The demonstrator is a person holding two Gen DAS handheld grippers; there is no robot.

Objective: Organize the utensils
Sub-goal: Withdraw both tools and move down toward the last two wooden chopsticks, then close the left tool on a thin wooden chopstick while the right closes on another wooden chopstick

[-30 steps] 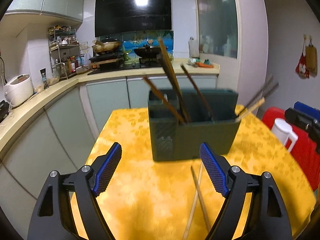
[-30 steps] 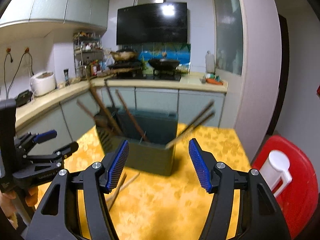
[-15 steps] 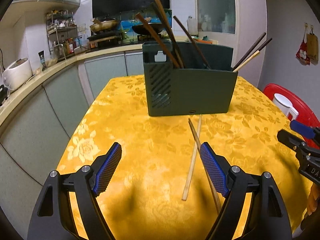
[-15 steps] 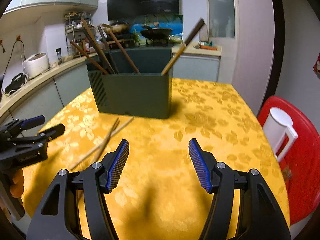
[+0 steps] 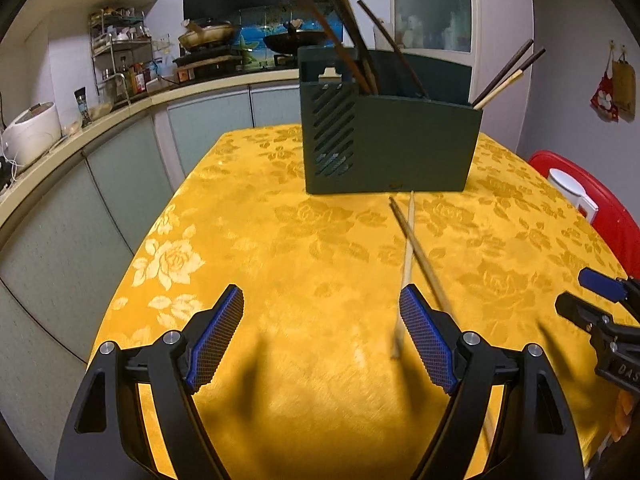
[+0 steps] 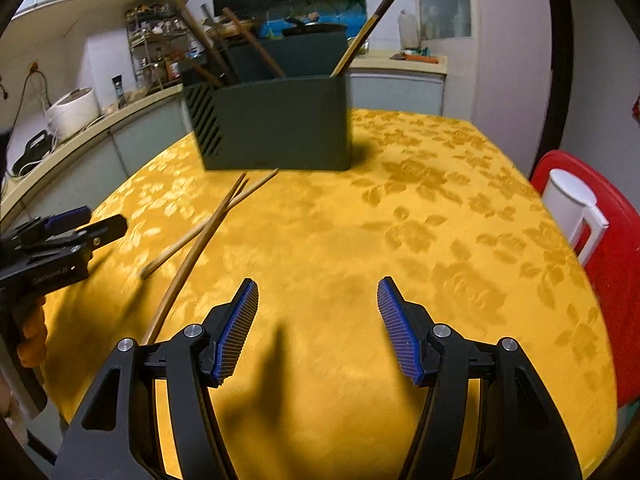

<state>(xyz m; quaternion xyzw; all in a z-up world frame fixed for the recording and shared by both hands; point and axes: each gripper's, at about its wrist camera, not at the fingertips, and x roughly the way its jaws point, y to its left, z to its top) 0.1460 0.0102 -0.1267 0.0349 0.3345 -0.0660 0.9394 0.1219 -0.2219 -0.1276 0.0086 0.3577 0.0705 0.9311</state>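
1. The left gripper is spread wide above the yellow tablecloth, its blue pads holding nothing.
2. The right gripper is equally wide apart and empty, hovering over the same cloth.
3. Two loose chopsticks lie crossed on the cloth in front of the holder; in the left wrist view their near ends run behind the gripper's right finger, so whether they touch it is hard to say.
4. The dark green utensil holder stands upright toward the far side of the table, with slanted vents on its left end.
5. Several dark chopsticks lean out of its left part, and a few more angle out of the right corner; the inner dividers are hidden by the front wall.
6. A white jug sits on a red stool beside the table, partly cut off by the frame edge.
7. The counter behind carries a rice cooker.
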